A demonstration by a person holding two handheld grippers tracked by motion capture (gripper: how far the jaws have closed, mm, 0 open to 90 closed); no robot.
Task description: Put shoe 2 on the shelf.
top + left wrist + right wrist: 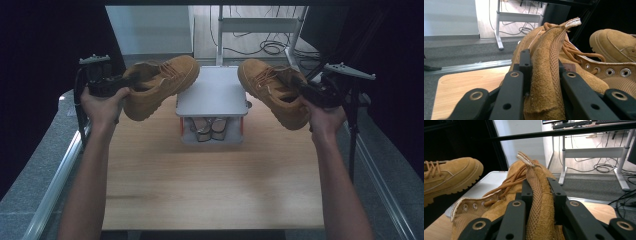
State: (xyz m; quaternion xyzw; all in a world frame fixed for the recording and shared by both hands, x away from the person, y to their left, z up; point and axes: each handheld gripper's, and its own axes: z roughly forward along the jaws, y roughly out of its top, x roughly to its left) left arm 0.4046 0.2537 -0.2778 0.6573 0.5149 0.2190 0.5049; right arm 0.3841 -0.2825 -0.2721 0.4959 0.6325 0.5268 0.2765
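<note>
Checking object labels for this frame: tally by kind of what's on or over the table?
Tan suede boots: 2, left boot and right boot, each held off the table
Hand-held grippers: 2, left gripper and right gripper, each clamped on a boot's collar
Grey shoe rack: 1
Total: 5

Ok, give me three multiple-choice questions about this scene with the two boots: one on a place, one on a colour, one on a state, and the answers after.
1. Where is the small rack?
A. mid-table, between the boots
B. on the floor
C. at the table's near edge

2. What colour are both boots?
A. black
B. tan
C. white

3. How is the left boot held?
A. resting on the table
B. hanging by its laces
C. clamped at its collar by the left gripper

Answers: 1 A, it stands on the table between them; 2 B, tan suede shows on the right boot too; 3 C, the jaws squeeze the collar.
</note>
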